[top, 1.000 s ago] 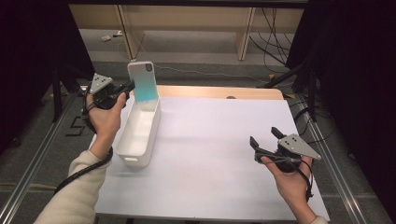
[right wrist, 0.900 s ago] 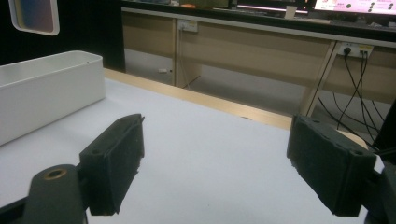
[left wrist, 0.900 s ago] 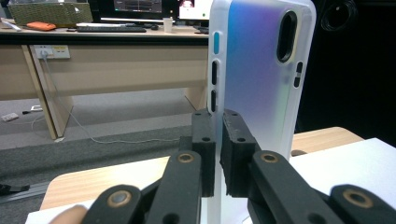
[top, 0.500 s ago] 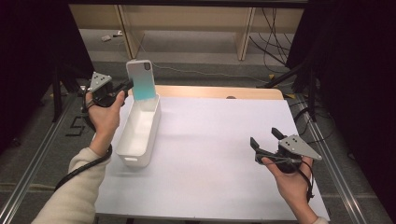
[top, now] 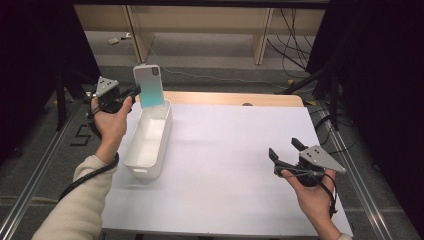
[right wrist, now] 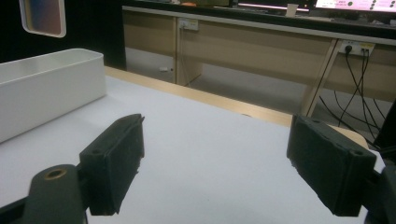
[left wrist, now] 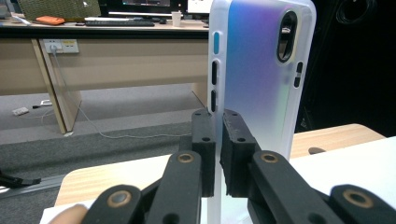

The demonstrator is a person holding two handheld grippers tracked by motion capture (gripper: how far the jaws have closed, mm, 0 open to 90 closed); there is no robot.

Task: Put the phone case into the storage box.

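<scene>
Phone case now higher above the bin, in left gripper.

The high view looks forward and down on the whole white table. The left gripper view sits close behind its jaws, facing a desk across the room. The right gripper view looks low across the tabletop; all three share the phone case.

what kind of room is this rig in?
Probably an office or lab data-collection station: a white-topped table, wooden desks with monitors behind, wall sockets and loose cables on the grey floor.
</scene>
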